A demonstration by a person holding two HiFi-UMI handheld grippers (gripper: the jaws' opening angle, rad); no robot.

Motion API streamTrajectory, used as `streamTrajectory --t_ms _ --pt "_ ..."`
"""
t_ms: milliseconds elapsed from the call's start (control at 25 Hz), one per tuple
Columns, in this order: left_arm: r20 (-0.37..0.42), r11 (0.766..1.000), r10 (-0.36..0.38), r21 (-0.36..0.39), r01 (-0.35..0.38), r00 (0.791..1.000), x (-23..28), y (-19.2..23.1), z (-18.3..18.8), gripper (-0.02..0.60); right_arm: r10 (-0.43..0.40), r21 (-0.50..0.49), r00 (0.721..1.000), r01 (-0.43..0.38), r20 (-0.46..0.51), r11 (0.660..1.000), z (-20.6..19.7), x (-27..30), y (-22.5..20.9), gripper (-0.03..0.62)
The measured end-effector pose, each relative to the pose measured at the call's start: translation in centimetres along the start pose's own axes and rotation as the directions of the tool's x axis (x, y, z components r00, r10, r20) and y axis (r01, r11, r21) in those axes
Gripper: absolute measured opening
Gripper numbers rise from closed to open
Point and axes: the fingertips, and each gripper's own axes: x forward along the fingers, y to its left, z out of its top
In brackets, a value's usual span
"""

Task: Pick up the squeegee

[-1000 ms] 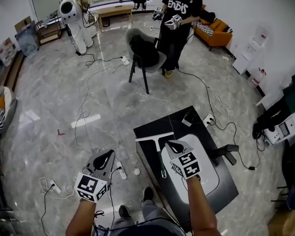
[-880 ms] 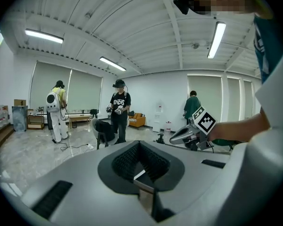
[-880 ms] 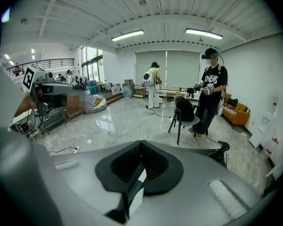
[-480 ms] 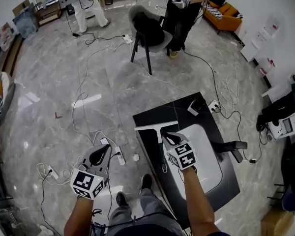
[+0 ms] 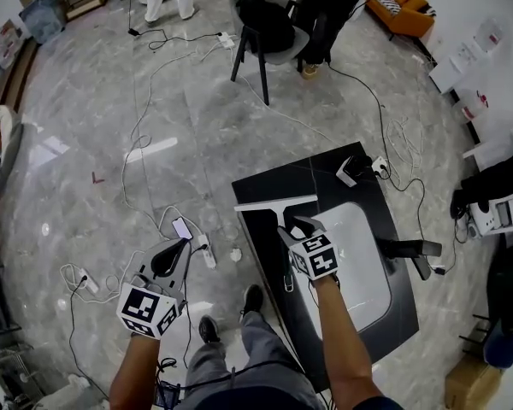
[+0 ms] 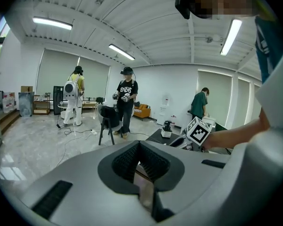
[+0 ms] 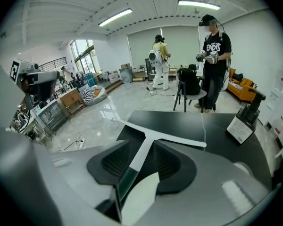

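The right gripper (image 5: 296,227) is opening its jaws astride the handle of the squeegee (image 5: 269,204), probably light, rigid, best gripped there; the left gripper (image 5: 175,254) is hanging closed.

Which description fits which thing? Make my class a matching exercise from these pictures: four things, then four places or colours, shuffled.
Things:
1. squeegee
2. left gripper
3. chair
4. sofa

Descriptions:
A. orange
B. lying on the black table
C. over the floor, beside the table
D. black garment draped on it

Pairs: 1-B, 2-C, 3-D, 4-A
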Motion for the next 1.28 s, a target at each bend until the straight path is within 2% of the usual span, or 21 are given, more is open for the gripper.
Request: streamTrajectory --t_ms 480,800,1040,1280 --pt "-0.019 0.999 0.016 -0.029 -0.017 1.000 0.5 0.8 -1.7 0.005 0.015 0.082 0.997 -0.009 -0.076 0.997 -3.1 4.0 0.2 0.190" --pt "-0.003 0.999 0.028 -0.018 -0.028 1.000 -1.0 1.2 -0.6 0.005 -0.043 0.179 0.997 0.055 -0.071 0.982 -3.2 3.3 -0.6 0.100" --pt "0.022 1.000 0.029 0.003 -0.029 0.999 -3.4 1.3 2.0 0.005 -0.100 0.222 0.995 0.096 0.010 0.970 -0.5 -0.3 -0.8 0.098" --pt "0.065 0.999 0.027 0.030 -0.029 0.998 -6.4 1.5 4.8 0.005 -0.145 0.216 0.983 0.118 0.113 0.969 3.7 -4.8 0.3 0.098"
